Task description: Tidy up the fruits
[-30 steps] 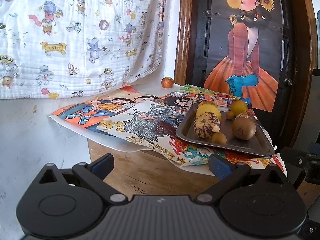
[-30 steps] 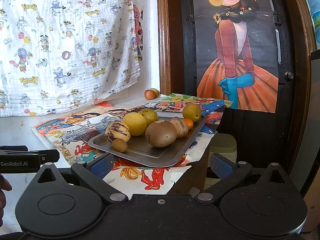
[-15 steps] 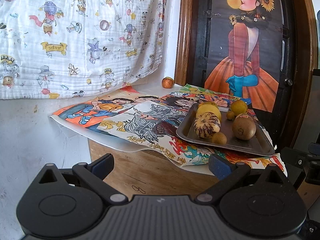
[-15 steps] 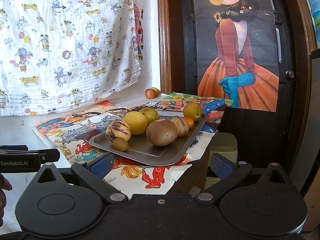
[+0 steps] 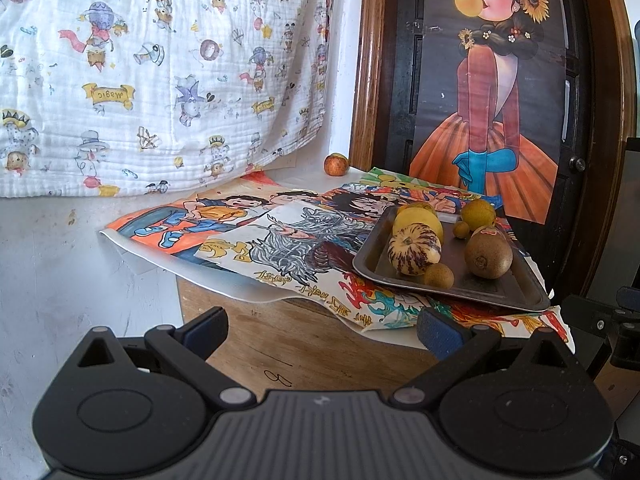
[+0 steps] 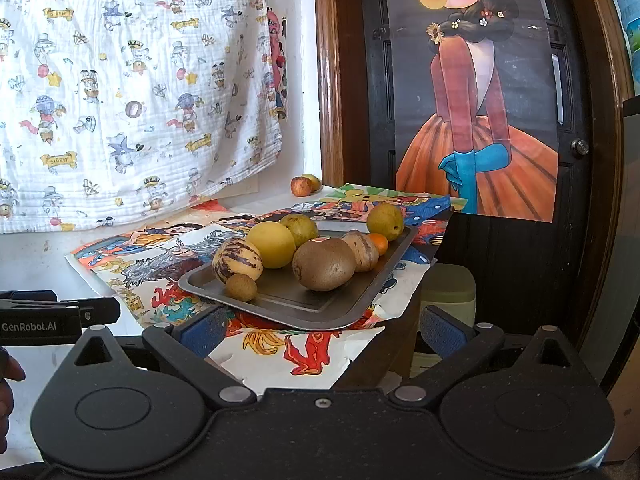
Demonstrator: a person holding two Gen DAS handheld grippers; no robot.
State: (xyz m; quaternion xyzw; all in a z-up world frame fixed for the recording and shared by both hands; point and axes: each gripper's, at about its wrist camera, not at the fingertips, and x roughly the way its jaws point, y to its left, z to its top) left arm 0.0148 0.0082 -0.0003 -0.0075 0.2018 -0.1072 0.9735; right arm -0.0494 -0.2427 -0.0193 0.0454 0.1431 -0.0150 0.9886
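Your left hand-held gripper [image 5: 322, 330] and right hand-held gripper [image 6: 316, 330] both gape wide, empty, short of the desk [image 5: 304, 344]. Beyond them the fruits [image 6: 324, 263] sit on a tray [image 6: 280, 304]; an apple [image 6: 301, 186] lies far behind.

1 tray [image 6: 360, 300]. On it, 8 fruits in all: 1 striped melon [image 6: 237, 260], 1 small brown fruit [image 6: 241, 287], 1 big yellow fruit [image 6: 271, 244], 2 yellow-green fruits [image 6: 300, 229] [image 6: 385, 219], 1 kiwi [image 6: 324, 264], 1 tan striped fruit [image 6: 362, 250], 1 small orange [image 6: 378, 243]. Off the tray by the wall: 2 fruits, 1 red [image 6: 301, 186], 1 yellowish [image 6: 313, 181]. 2 grippers: left [image 5: 322, 330], right [image 6: 320, 330]. 1 patterned cloth [image 6: 132, 80]. 1 poster [image 6: 476, 120]. Drawings on the table: several, overlapping, exact count unclear.
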